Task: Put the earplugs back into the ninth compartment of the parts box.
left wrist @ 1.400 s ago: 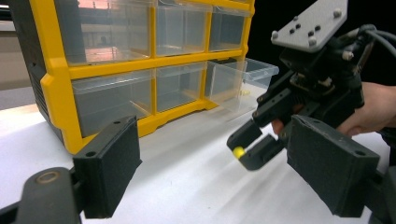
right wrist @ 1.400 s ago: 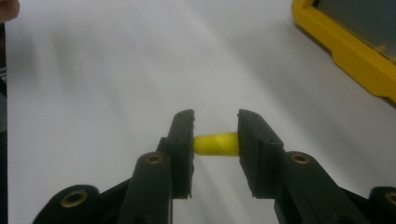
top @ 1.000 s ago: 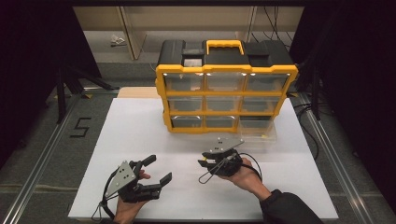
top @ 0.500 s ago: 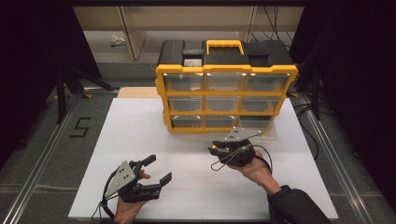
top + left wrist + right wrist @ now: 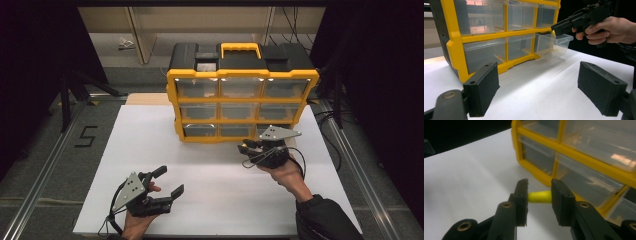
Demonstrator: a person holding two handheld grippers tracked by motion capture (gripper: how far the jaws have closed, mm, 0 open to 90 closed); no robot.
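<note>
One small yellow plug (image 5: 539,197), pinched between my right claw (image 5: 248,148)'s closed pads, now lifted from mid-table toward the organiser's pulled-out bottom-right drawer (image 5: 554,45), ready for dropping in; my left claw (image 5: 167,182) rests wide open, empty.

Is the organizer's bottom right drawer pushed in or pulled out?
Pulled out. In the left gripper view the clear drawer juts forward of the yellow frame, under the right gripper; the other drawers sit flush.
</note>
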